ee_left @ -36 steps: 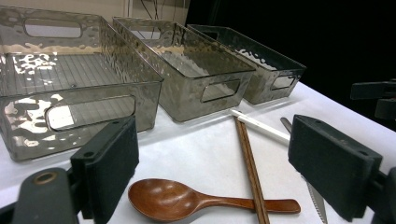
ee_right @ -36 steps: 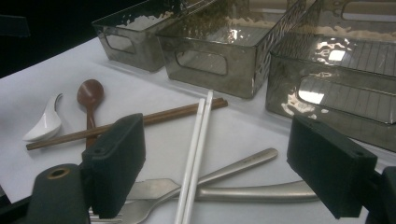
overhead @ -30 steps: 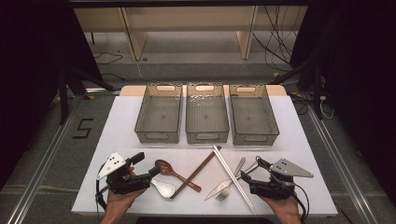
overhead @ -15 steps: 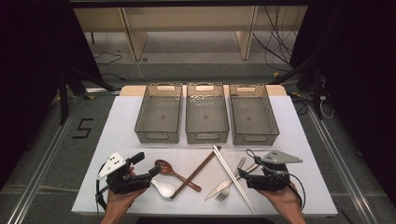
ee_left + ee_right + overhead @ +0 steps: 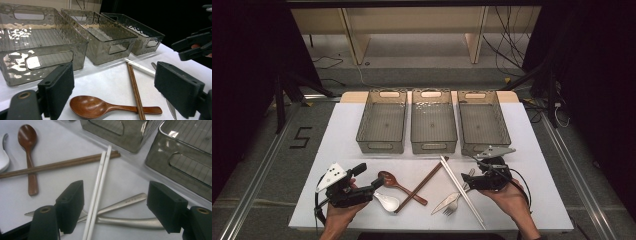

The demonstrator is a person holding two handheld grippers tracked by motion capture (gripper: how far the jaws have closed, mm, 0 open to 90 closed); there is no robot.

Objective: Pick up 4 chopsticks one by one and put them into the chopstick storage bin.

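My left gripper (image 5: pixel 369 175) is open at the front left of the white table (image 5: pixel 532 165). In the left gripper view its jaws (image 5: pixel 118 82) frame a wooden spoon (image 5: pixel 100 108) with brown chopsticks (image 5: pixel 135 90) lying across its handle. My right gripper (image 5: pixel 469 176) is open at the front right, and its jaws have just been closing. In the right gripper view it (image 5: pixel 118 205) hovers over white chopsticks (image 5: pixel 98 187), which cross a metal knife (image 5: pixel 117 205) and a fork handle (image 5: pixel 135 222). Neither pad touches them.
Three empty clear bins stand in a row at the back: left (image 5: pixel 381 146), middle (image 5: pixel 433 146), right (image 5: pixel 484 147). A white spoon (image 5: pixel 387 201) lies by the wooden spoon (image 5: pixel 399 184). Dark floor surrounds the table, with cables behind it.
My right gripper has moved left and away from the table's front edge, over the white chopsticks and metal cutlery. Its grey plate has turned. The left gripper has stayed put.
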